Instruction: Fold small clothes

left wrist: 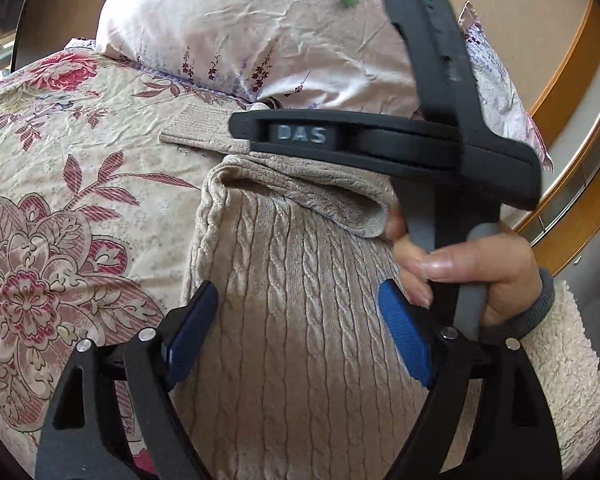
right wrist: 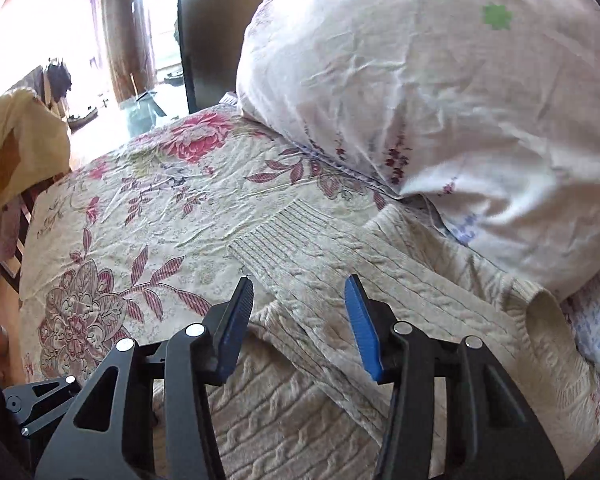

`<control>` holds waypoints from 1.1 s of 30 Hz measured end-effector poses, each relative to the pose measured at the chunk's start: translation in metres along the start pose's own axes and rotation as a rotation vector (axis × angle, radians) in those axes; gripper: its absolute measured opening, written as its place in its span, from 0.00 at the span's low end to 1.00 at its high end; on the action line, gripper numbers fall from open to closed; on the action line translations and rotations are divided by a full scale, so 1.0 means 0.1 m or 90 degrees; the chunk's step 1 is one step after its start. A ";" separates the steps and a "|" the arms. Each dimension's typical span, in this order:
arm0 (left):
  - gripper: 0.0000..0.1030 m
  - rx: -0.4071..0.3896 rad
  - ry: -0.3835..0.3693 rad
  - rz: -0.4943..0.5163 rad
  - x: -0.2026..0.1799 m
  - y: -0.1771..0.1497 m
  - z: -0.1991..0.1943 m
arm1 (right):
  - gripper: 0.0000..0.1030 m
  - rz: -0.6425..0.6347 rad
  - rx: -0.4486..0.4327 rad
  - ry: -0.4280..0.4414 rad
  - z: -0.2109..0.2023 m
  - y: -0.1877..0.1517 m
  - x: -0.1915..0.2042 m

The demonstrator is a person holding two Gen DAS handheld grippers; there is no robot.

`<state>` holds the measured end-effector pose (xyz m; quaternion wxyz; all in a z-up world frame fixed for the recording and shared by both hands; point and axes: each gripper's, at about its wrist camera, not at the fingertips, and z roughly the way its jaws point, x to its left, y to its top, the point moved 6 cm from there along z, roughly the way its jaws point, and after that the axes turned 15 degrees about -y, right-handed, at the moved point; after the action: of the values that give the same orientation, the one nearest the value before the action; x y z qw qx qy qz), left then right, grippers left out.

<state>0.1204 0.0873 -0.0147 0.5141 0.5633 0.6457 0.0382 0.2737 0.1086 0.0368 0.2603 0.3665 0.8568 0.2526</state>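
**One cable-knit sweater on the bed, two grippers over it**

I count one garment: a beige cable-knit sweater (left wrist: 300, 300) lying on the cream bedspread with red and pink flower print (left wrist: 60, 200). I count two black grippers with blue ribbed pads, one in each of my views, and one pale pink pillow with small purple sprigs (left wrist: 240, 40) at the head of the bed, its lower edge touching the sweater's far side.

The sweater is chenille-soft in look, with vertical rope cables running down the body. One sleeve (right wrist: 324, 248) lies folded across the body, its ribbed cuff (right wrist: 272, 224) flat on the bedspread. At the near right in the right wrist view a rolled opening with a ribbed edge (right wrist: 540, 312) stands up slightly under the pillow.

My left gripper (left wrist: 300, 320) hovers over the sweater's body with its jaws spread wide; nothing sits between the pads. My right gripper (right wrist: 300, 320) stands partly spread above the folded sleeve, its pads (right wrist: 360, 328) not pressing on the cloth. In the left wrist view I see the right gripper's black body (left wrist: 440, 140) crossing the frame, held by a hand (left wrist: 468, 276) in a fuzzy cream sleeve (left wrist: 568, 360) with a grey cuff.
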 end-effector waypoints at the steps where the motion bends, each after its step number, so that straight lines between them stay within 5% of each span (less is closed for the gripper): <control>1: 0.80 0.001 0.002 0.008 -0.01 -0.01 0.01 | 0.48 -0.035 0.005 -0.011 0.06 0.01 0.10; 8: 0.85 0.004 -0.003 0.019 -0.03 -0.03 0.03 | 0.46 -0.148 0.037 -0.071 0.32 -0.04 0.37; 11: 0.86 0.003 -0.011 0.012 -0.02 -0.03 0.03 | 0.16 -0.105 0.049 -0.074 0.40 -0.01 0.29; 12: 0.86 0.003 -0.013 0.011 0.00 -0.02 0.03 | 0.09 -0.081 0.051 -0.068 0.42 0.00 0.26; 17: 0.88 0.002 -0.025 0.006 0.01 -0.02 0.02 | 0.07 0.059 -0.010 -0.046 0.14 0.06 -0.10; 23: 0.89 0.004 -0.025 0.009 0.01 -0.02 0.04 | 0.07 0.295 -0.125 -0.054 -0.56 -0.06 -1.06; 28: 0.89 0.004 -0.025 0.009 0.01 -0.02 0.04 | 0.07 0.492 -0.189 -0.157 -1.16 -0.74 -1.99; 33: 0.90 0.005 -0.024 0.010 0.00 -0.02 0.05 | 0.07 0.673 -0.103 -0.204 -1.27 -1.83 -2.52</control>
<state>0.1224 0.0839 -0.0182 0.5236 0.5713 0.6314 0.0292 0.2529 -0.2238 0.0822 0.2523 0.7591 0.4837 0.3552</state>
